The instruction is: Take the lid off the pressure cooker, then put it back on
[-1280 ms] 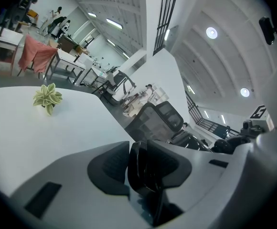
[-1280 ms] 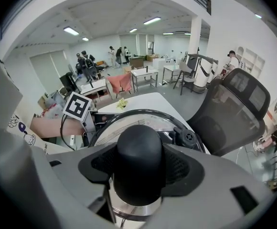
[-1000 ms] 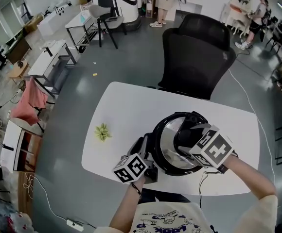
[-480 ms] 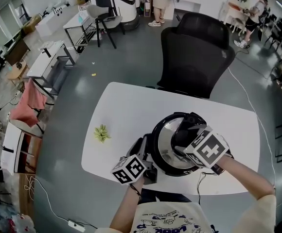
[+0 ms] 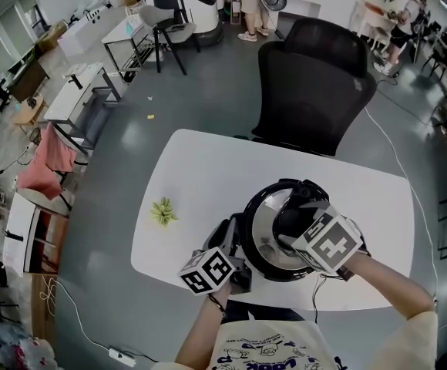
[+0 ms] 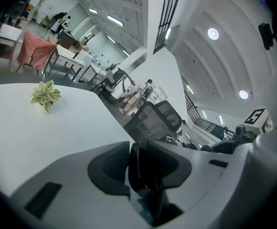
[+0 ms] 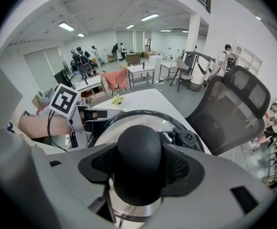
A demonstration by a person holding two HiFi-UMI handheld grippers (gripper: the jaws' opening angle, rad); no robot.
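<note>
Item: pressure cooker (image 5: 248,206), lid (image 5: 263,228) seated, at the near edge of the white table (image 5: 208,172). Right gripper (image 5: 294,223): jaws clamped on the lid's black knob (image 7: 139,162), which lies directly below it (the lift likely runs straight up). Left gripper (image 5: 227,247): jaws closed on the cooker's side handle (image 6: 147,170), bracing the body from the person's left.

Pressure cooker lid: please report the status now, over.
Right claw shut on lid knob. Left claw shut on side handle. Lid sits on cooker. Plant on table, well clear.
</note>
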